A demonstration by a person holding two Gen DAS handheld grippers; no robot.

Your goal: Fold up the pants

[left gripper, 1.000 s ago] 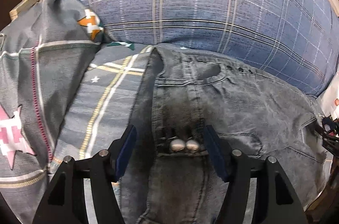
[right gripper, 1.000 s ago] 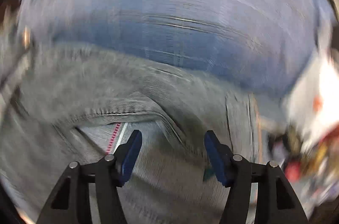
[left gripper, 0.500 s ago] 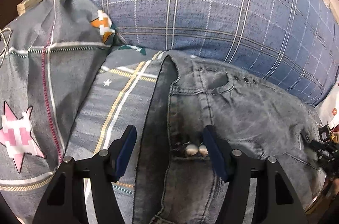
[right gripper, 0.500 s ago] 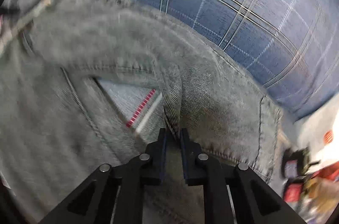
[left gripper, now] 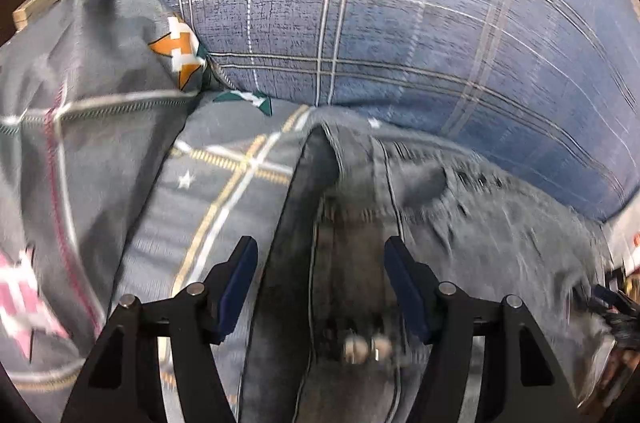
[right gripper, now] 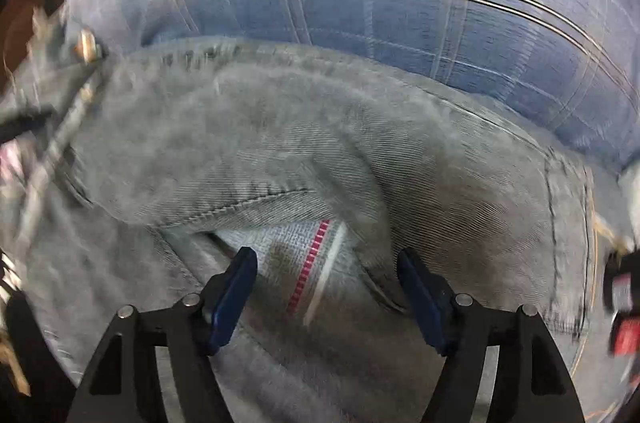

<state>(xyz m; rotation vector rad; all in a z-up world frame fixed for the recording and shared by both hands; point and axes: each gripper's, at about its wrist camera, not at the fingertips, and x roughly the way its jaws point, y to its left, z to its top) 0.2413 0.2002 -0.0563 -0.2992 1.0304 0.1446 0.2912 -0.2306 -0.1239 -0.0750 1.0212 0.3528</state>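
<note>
Matt grey denim pants (left gripper: 500, 243) with shiny metal buttons (left gripper: 362, 345) lie on checked cloth bedding (left gripper: 400, 23).

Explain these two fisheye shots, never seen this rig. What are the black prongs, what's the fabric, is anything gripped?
No robot here: a person holds a two-finger gripper in each hand, and each carries a fisheye camera looking forward along its fingers. The black prongs with blue pads are those fingers.

Left wrist view: the left gripper is open, its pads either side of the button fly of grey jeans, gripping nothing.

Right wrist view: the right gripper is also open, over a fold of the same jeans, with bedsheet showing in a gap.

The jeans lie on a grey patterned bedsheet, against a blue plaid pillow. Both pictures are motion-blurred.
</note>
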